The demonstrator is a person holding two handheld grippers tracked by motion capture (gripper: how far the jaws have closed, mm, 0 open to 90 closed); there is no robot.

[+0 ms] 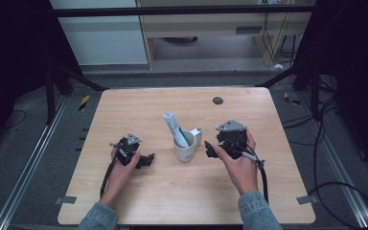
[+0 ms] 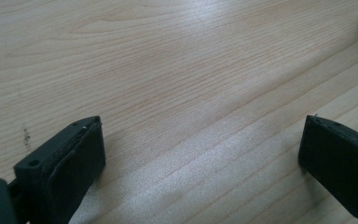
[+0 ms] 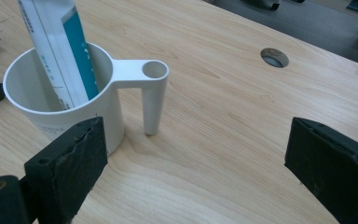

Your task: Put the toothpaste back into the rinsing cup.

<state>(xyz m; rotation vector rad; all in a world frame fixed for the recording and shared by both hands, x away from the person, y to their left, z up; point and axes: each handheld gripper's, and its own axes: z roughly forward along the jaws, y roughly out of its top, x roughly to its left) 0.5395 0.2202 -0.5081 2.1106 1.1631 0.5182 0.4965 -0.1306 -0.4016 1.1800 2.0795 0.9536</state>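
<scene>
The right gripper (image 1: 210, 149) stands wide open with nothing between its jaws — the cup (image 3: 60, 100) sits just ahead and to the left of them, its handle (image 3: 151, 93) turned toward the gap. The tube (image 3: 58, 51) leans upright inside the cup, propped on the wall, so it looks already delivered. The left gripper (image 1: 146, 160) is also spread wide and empty, low over the bare table (image 2: 177, 70), the cup off to its right — likely just waiting.

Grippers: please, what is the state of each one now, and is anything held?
Left gripper: open, holding nothing, over bare table.
Right gripper: open, holding nothing; the cup with the tube stands just beyond its jaws.
</scene>
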